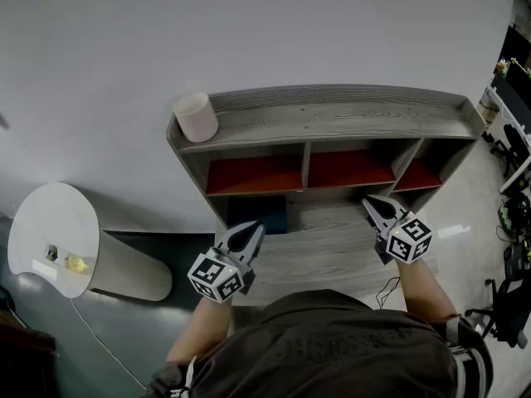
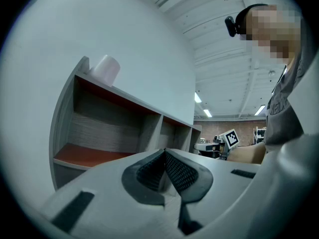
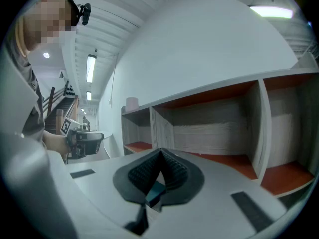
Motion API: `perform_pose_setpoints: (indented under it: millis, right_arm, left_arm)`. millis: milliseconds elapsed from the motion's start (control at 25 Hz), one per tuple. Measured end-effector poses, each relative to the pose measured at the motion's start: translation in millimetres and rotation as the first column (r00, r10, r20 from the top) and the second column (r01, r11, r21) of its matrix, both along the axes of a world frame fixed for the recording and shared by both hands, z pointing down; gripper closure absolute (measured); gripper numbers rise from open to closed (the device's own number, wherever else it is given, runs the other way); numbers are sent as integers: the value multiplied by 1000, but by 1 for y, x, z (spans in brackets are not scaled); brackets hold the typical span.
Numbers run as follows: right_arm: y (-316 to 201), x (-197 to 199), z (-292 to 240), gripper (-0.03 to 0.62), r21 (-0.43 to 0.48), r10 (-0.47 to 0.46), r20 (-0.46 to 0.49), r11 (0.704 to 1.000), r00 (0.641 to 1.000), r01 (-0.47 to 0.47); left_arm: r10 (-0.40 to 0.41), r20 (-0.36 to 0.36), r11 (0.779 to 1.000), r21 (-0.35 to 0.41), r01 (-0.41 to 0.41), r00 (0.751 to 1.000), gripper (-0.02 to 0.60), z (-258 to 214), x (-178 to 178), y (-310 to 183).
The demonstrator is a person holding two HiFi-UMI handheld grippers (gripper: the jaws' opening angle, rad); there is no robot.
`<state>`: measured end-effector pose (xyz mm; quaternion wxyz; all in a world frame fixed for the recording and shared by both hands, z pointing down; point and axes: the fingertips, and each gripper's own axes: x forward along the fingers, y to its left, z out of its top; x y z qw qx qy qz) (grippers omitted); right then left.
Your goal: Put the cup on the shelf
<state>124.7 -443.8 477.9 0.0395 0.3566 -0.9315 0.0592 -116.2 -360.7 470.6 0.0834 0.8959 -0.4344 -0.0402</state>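
Observation:
A pale pink cup [image 1: 196,116] stands upright on the left end of the grey wooden shelf's top board [image 1: 332,114]. It also shows in the left gripper view as the cup [image 2: 105,69] and, small, in the right gripper view as the cup [image 3: 131,103]. My left gripper [image 1: 255,226] hovers over the desk below the shelf's left bay, shut and empty [image 2: 164,152]. My right gripper [image 1: 367,201] is near the right bays, also shut with nothing in it [image 3: 160,152]. Both are well below and apart from the cup.
The shelf has three red-floored bays [image 1: 309,171] above a grey desk surface [image 1: 332,247]. A white round table [image 1: 50,230] stands at the left. Office chairs [image 1: 510,222] sit at the right edge, and a cable [image 1: 386,288] hangs off the desk.

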Motion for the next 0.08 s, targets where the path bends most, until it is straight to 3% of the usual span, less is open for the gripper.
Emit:
perform_pose_setpoints:
  millis: [80]
  right_arm:
    - [0, 0, 0, 603, 1, -1, -2, 1000, 1000, 1]
  left_arm:
    - [-1, 1, 1000, 0, 1, 1000, 577, 0, 0, 0]
